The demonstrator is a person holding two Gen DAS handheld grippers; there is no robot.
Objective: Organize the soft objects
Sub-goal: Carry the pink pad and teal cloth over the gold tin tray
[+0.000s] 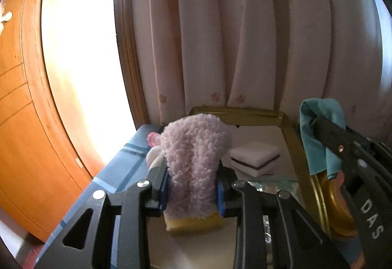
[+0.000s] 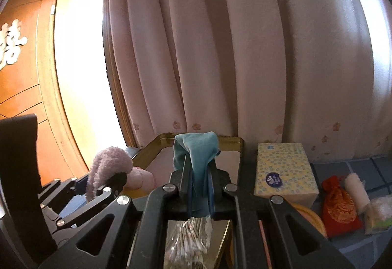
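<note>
Curtain (image 1: 245, 36) behind; left claw (image 1: 193, 191) clamps fluffy sock (image 1: 196, 153), right claw (image 2: 199, 191) clamps teal cloth (image 2: 198, 156).

Blue checked tablecloth (image 2: 362, 168) carries a gold-rimmed tray (image 2: 230, 140), a yellow tissue box (image 2: 284, 171), a red pouch (image 2: 339, 207).

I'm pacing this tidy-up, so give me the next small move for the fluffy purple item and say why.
Probably lower the left gripper and release into the gold-rimmed tray. Its fingers are shut on the fluffy purple item, held above the tray beside the white sponge, while the right gripper holds a teal cloth.
</note>
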